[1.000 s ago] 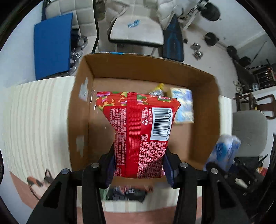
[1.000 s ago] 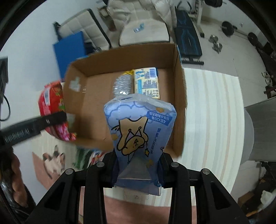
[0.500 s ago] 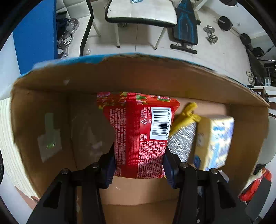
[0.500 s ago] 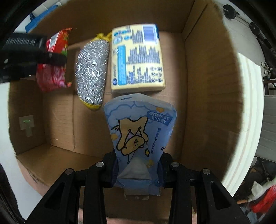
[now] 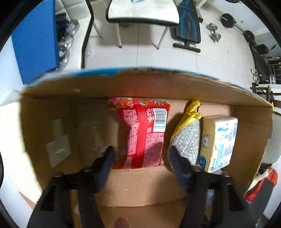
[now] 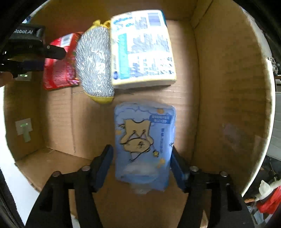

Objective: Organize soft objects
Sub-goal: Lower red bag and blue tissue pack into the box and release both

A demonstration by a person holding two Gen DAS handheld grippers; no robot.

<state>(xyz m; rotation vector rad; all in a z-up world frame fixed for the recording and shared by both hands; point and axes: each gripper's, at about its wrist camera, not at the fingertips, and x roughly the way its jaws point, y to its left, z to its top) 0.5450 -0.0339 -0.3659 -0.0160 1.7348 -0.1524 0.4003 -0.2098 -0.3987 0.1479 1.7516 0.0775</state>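
Both grippers are inside a cardboard box (image 5: 158,84). My left gripper (image 5: 140,156) is open; the red tissue pack (image 5: 142,131) lies between its spread fingers on the box floor, against the far wall. My right gripper (image 6: 142,156) is open; the blue tissue pack with a bear drawing (image 6: 144,143) lies between its fingers on the box floor (image 6: 61,114). A silver and yellow scrub pad (image 6: 94,64) and a yellow tissue pack (image 6: 142,52) lie side by side at the far wall. The red pack (image 6: 59,68) and the left gripper's finger (image 6: 52,50) show in the right wrist view.
The box walls (image 6: 228,96) rise on all sides around both grippers. Beyond the far wall are a white chair (image 5: 142,12), a blue panel (image 5: 35,40) and a weight bench (image 5: 188,29) on a pale floor.
Both grippers have opened and let go of their packs. The red pack and the blue pack now lie on the box floor. Both grippers sit lower in the box.
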